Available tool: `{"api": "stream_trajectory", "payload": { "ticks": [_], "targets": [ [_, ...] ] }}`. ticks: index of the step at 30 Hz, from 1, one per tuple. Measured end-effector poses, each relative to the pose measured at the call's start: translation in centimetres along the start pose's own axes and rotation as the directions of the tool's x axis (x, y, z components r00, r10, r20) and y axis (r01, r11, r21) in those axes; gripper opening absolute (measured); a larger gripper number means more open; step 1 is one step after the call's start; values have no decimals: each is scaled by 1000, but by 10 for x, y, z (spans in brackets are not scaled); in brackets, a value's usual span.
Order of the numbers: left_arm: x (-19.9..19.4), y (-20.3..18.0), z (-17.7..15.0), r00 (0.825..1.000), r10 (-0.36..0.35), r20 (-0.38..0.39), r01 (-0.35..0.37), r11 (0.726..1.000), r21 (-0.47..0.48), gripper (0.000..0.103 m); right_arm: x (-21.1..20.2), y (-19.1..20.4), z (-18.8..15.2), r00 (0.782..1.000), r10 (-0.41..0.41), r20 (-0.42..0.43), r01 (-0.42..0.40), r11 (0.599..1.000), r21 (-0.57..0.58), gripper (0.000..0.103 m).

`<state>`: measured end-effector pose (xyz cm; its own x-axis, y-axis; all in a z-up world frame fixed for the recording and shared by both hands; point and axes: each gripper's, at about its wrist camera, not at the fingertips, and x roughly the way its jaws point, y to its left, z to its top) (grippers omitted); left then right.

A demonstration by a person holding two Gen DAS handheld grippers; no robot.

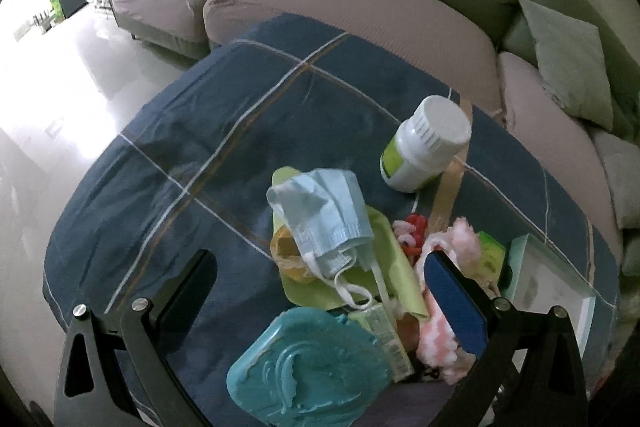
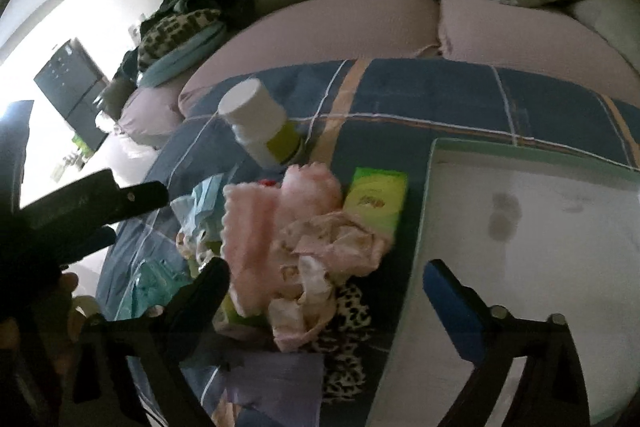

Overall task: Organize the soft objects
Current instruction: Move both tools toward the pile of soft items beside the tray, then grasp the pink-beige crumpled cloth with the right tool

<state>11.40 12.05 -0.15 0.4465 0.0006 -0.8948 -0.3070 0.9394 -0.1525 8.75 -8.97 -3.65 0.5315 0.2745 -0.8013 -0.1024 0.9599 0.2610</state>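
Observation:
A heap of soft things lies on the blue checked cloth (image 1: pixel 224 131). In the left wrist view my left gripper (image 1: pixel 320 291) is open above a light blue face mask (image 1: pixel 324 215), its blue pad beside a pink fuzzy sock (image 1: pixel 438 331). In the right wrist view my right gripper (image 2: pixel 328 295) hangs open over the pink fuzzy sock (image 2: pixel 256 227), a cream patterned cloth (image 2: pixel 324 255) and a leopard-print cloth (image 2: pixel 348 331). No pad presses on any of them. The left gripper (image 2: pixel 136 215) shows dark at the left edge.
A white bottle (image 1: pixel 424 143) with a green label stands behind the heap. A teal lidded box (image 1: pixel 308 367) lies near the left gripper. A white tray (image 2: pixel 520 247) sits right of the heap, a green packet (image 2: pixel 376 203) beside it. The sofa (image 1: pixel 360 3) runs behind.

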Motion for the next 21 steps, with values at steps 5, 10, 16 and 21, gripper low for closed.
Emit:
{"api": "stream_trajectory", "payload": {
  "ticks": [5, 10, 16, 21],
  "targets": [
    [1, -13, -2, 999, -35, -6, 35, 998, 48, 103, 7, -2, -3, 1000, -13, -23, 13, 1000, -7, 76],
    [2, -22, -4, 998, -53, -18, 54, 996, 75, 103, 11, 2, -6, 999, 6, -39, -8, 999, -35, 55],
    [4, -23, -6, 998, -60, -28, 62, 995, 77, 103, 18, 9, -9, 998, 15, -55, -18, 998, -60, 32],
    [6, -24, -6, 998, -52, -33, 54, 996, 72, 103, 15, 11, -10, 999, 10, -37, -13, 997, -76, 15]
  ]
}}
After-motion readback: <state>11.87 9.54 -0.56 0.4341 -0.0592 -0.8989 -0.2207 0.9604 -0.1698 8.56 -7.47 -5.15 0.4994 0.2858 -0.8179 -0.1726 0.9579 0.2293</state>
